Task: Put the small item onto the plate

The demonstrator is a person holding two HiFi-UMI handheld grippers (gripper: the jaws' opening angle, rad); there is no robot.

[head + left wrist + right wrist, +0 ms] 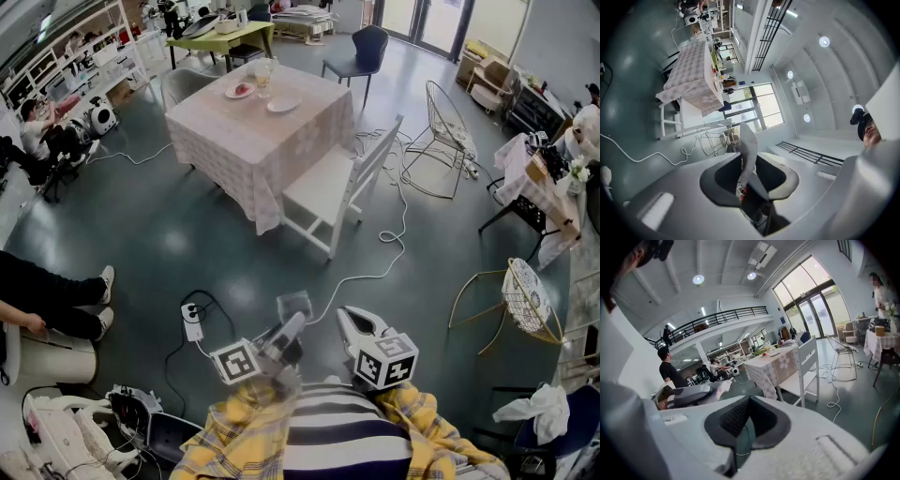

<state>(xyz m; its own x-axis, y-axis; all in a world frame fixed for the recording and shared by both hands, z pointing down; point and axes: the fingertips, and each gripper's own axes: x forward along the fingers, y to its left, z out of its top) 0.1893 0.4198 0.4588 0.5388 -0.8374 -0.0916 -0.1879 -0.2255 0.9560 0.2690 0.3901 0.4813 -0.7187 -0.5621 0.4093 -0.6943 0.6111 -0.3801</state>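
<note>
Pinching the small item point(748, 140), a thin, pale grey, sheet-like piece, the left gripper point(750, 172) has its jaws drawn almost together. The dark pads press on the piece from both sides, and the upper part of the piece stands free above them. A small red patch shows low in the throat of the jaws; what it belongs to cannot be told. In the head view this gripper is held low in front of the person's striped shirt point(337, 431), over the dark floor point(187, 234), with the item projecting beyond the fingertips.

To its right, the right gripper point(749, 401) has its jaws pressed together at the tips. Nothing lies between them, and only floor and a cable show through the slit lower down. The two grippers are near each other but apart.

The table point(244, 141), covered by a pale patterned cloth, stands well apart from both grippers, towards the top of the head view. On its far side are two plates: one point(230, 92) carries something red and the other point(283, 105) looks bare. A white chair point(333, 187) is drawn up at the table's right side.
</note>
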